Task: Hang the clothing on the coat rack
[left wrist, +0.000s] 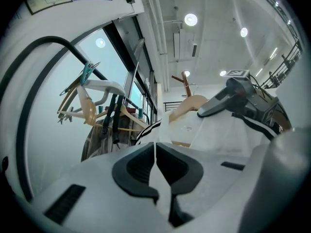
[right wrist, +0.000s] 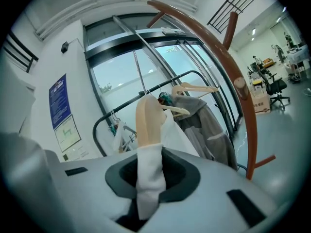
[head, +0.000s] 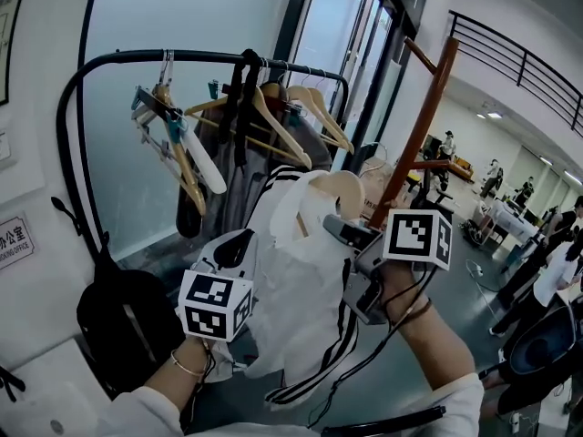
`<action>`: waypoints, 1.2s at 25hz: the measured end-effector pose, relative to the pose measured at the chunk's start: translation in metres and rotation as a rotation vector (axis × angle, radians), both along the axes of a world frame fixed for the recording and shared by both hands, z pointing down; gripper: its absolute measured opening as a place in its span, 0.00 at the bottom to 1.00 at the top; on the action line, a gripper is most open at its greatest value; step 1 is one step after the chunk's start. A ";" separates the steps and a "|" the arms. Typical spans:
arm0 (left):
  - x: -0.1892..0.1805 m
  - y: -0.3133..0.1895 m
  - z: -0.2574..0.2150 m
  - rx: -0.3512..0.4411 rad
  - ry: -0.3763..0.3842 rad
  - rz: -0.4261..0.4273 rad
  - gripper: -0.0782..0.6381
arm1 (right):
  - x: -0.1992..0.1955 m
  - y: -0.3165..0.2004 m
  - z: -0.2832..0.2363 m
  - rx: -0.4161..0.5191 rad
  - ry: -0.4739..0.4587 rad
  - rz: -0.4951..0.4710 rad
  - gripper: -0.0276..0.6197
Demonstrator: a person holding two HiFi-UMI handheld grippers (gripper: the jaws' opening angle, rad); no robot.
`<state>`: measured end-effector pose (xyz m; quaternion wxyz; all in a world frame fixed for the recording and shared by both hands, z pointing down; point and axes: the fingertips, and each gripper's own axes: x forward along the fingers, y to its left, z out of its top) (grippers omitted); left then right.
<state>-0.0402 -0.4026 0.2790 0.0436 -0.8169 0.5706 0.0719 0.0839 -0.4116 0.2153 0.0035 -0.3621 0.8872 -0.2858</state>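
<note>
Our right gripper (right wrist: 150, 178) pinches the cloth-covered end of the wooden hanger (right wrist: 147, 118) while our left gripper (left wrist: 156, 171) nips the white shirt (head: 301, 280), likely so it sits spread on the hanger, below the rack rail (head: 200, 56) at eleven o'clock.

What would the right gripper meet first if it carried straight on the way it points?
Beyond the wooden hanger it grips, probably the grey garment hanging on the black rail; depth is unclear.
</note>
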 end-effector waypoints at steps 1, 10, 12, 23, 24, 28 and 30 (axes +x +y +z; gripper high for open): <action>0.000 0.000 -0.002 0.006 -0.004 0.000 0.13 | 0.002 0.000 -0.004 0.006 0.000 0.005 0.14; 0.016 -0.004 -0.034 0.059 -0.054 0.017 0.14 | 0.015 -0.010 -0.039 0.042 0.019 0.052 0.14; 0.020 -0.005 -0.043 0.075 -0.065 0.024 0.14 | 0.017 -0.013 -0.044 0.046 0.023 0.061 0.14; 0.018 -0.009 -0.070 0.092 -0.025 0.061 0.13 | 0.033 -0.028 -0.084 0.060 0.010 0.101 0.14; 0.018 -0.011 -0.071 0.090 -0.019 0.063 0.13 | 0.034 -0.029 -0.089 0.065 0.008 0.106 0.14; 0.018 -0.014 -0.077 0.105 -0.029 0.068 0.14 | 0.038 -0.034 -0.107 0.092 0.011 0.121 0.14; 0.018 -0.015 -0.079 0.111 -0.032 0.069 0.13 | 0.040 -0.035 -0.111 0.097 0.017 0.127 0.14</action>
